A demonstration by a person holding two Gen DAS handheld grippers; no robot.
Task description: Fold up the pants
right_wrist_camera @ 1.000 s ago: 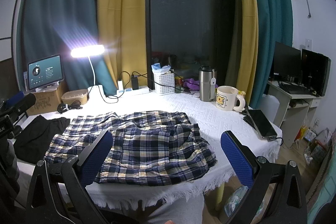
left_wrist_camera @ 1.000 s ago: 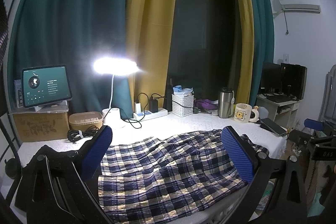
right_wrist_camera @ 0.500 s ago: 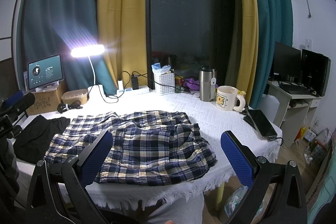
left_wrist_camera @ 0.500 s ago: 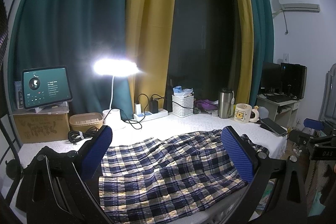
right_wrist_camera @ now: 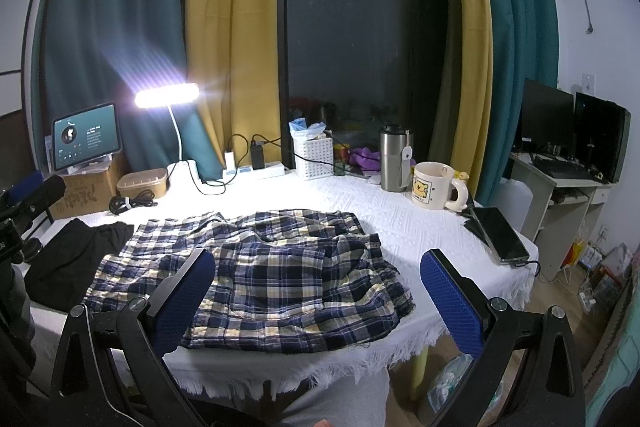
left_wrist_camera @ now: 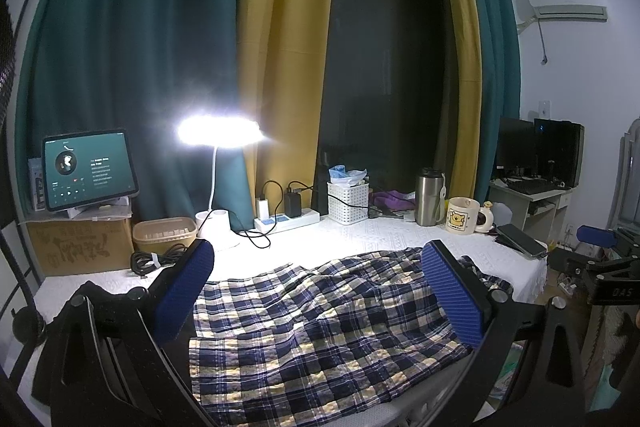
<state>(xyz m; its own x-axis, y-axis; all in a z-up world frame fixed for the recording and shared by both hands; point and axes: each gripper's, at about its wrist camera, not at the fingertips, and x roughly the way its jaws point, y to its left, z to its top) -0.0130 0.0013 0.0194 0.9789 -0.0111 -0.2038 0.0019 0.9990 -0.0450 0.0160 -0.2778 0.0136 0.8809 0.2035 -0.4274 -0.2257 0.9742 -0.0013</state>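
- One pair of plaid pants (right_wrist_camera: 256,275) lies crumpled on the white tabletop (right_wrist_camera: 404,223), not yet folded by my judgement.
- My left tool (left_wrist_camera: 320,291) hangs just above the pants near their left end, its two blue pads spread wide and gripping nothing.
- My right tool (right_wrist_camera: 320,291) is released too, pads wide apart and empty, held back at the near tabletop edge with the pants ahead and slightly left of it.
- The long axis of the pants runs left to right across the tabletop; I cannot tell for sure which end is the waist.
- My left tool looks nearer the cloth; the right one is well apart from it.
- Counted: one pair of pants, two tools, one dark garment (right_wrist_camera: 76,255) touching the left end of the pants.
- Also one mug (right_wrist_camera: 434,185), one steel tumbler (right_wrist_camera: 394,157), one lit lamp (right_wrist_camera: 166,95), one tablet (right_wrist_camera: 86,137) and one phone (right_wrist_camera: 500,233) near the right edge.
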